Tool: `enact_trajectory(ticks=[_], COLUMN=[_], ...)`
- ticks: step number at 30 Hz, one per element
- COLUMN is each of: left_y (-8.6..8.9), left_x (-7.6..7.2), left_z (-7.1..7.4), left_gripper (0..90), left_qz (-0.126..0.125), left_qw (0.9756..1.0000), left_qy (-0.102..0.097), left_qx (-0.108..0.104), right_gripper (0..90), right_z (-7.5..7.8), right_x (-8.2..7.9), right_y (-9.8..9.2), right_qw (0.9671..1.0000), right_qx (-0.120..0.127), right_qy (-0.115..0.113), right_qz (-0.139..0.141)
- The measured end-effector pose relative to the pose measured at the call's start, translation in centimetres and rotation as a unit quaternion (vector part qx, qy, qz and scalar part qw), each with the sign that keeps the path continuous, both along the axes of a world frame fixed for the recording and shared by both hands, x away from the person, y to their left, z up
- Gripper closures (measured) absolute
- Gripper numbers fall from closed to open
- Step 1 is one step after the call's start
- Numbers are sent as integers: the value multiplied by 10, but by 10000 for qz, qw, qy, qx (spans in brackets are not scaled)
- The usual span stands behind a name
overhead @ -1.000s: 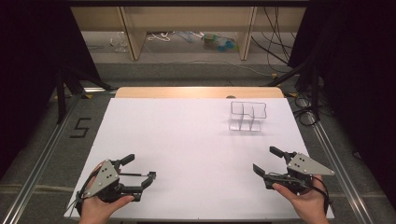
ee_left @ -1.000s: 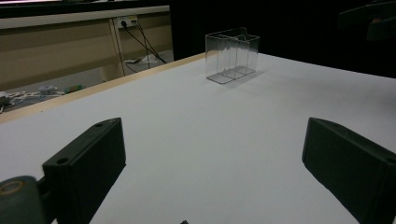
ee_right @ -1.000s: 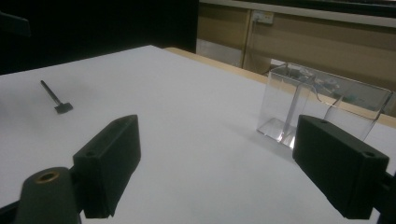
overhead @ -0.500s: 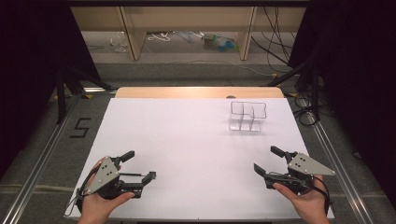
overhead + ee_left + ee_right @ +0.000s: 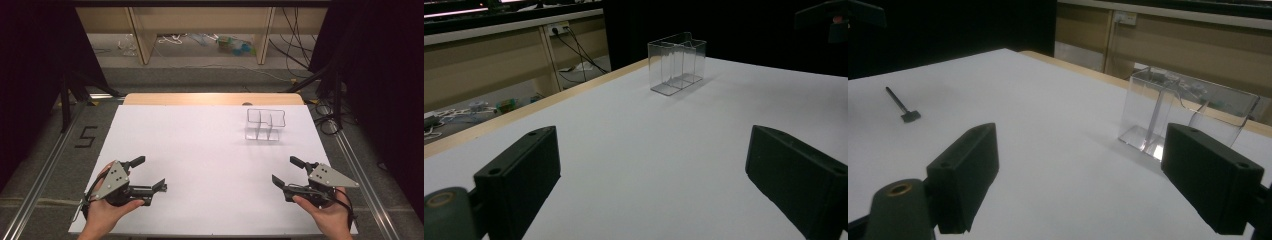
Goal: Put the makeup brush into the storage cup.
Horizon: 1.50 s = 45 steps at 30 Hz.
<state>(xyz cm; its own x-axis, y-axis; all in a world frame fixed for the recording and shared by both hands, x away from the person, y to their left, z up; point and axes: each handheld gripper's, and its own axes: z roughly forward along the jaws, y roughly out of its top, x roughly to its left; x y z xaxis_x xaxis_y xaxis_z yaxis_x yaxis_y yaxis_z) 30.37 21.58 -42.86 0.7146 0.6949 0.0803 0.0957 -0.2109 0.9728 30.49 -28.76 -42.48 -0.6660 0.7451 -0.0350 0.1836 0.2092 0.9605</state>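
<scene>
Left gripper (image 5: 151, 175) shifted slightly, both jaws released, right gripper (image 5: 288, 172) near table edge (image 5: 220, 233), clear box (image 5: 265, 124) well apart.

The left gripper (image 5: 659, 175) is hovering low over the white table (image 5: 664, 150) with its two black jaws standing wide apart and nothing lying between them; a clear plastic container (image 5: 676, 62) with inner dividers is standing upright well ahead, near the table's wooden far edge. Beyond that edge, cables (image 5: 579, 60) are trailing on the floor beside a pale wooden leg (image 5: 550, 55).

L gripper (image 5: 149, 174) & R gripper (image 5: 291, 171) both agape, apart.
</scene>
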Motion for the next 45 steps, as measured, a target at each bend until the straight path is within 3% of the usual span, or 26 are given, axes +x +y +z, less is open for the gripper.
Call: enact_trajectory(ticks=[2, 13, 17, 18, 23, 26, 30, 34, 35, 36, 37, 38, 39, 40, 41, 42, 43, 44, 45], left_y=[0, 0, 1, 3, 4, 3, 3, 3, 2, 2, 4, 4, 4, 4, 4, 4, 4, 4, 4], left_x=[2, 15, 21, 24, 29, 31, 35, 39, 41, 42, 44, 45, 47, 47, 51, 52, 52, 55, 57], left_z=[0, 3, 5, 6, 6, 6, 6, 6, 6, 6, 8, 7, 7, 7, 6, 5, 5, 5, 4], left_gripper=[73, 80, 80, 80, 80, 80, 81, 91, 95, 98, 104, 111, 116, 121, 127, 131, 132, 136, 137], left_qz=[-45, -83, -123, -201, -362, -474, -540, -680, -738, -781, -862, -882, -933, -933, -1001, -1003, -1003, -1073, -1086], left_qw=[10000, 9999, 9996, 9987, 9962, 9929, 9908, 9852, 9822, 9801, 9746, 9735, 9698, 9698, 9651, 9636, 9636, 9570, 9546], left_qy=[35, 70, 106, 176, 342, 444, 499, 628, 728, 755, 789, 840, 883, 883, 924, 926, 926, 1000, 1024], left_qx=[29, 103, 237, 427, 718, 992, 1138, 1443, 1566, 1663, 1910, 1935, 2072, 2072, 2236, 2299, 2299, 2502, 2579], right_gripper=[167, 169, 169, 169, 169, 169, 169, 169, 169, 169, 169, 169, 169, 169, 170, 170, 170, 170, 170], right_z=[1, -1, -1, -1, -1, -2, -1, -2, -2, -2, -2, -3, -3, -3, -2, -2, -2, -2, -2], right_x=[0, 0, 1, 1, 2, 2, 1, 1, 1, 3, 3, 2, 2, 2, 2, 2, 2, 3, 3], right_y=[0, 0, 0, 0, 0, 0, 1, 1, 1, 0, 1, 2, 2, 2, 2, 2, 2, 1, 1], right_qw=[9999, 10000, 10000, 10000, 10000, 10000, 9999, 9999, 9999, 9999, 10000, 9999, 9999, 9999, 9999, 9999, 9999, 9999, 9999], right_qx=[-80, -33, -70, -81, -67, -51, -63, -47, -83, -113, -61, 34, -1, -1, -14, -17, -17, -78, -82], right_qy=[71, 16, -52, -46, -45, -48, 80, 88, 131, -16, -40, 86, 98, 98, 123, 121, 121, -5, -5], right_qz=[24, 13, 19, 16, 36, 38, 45, 27, 39, 42, 67, 79, 75, 75, 91, 91, 91, 63, 65])
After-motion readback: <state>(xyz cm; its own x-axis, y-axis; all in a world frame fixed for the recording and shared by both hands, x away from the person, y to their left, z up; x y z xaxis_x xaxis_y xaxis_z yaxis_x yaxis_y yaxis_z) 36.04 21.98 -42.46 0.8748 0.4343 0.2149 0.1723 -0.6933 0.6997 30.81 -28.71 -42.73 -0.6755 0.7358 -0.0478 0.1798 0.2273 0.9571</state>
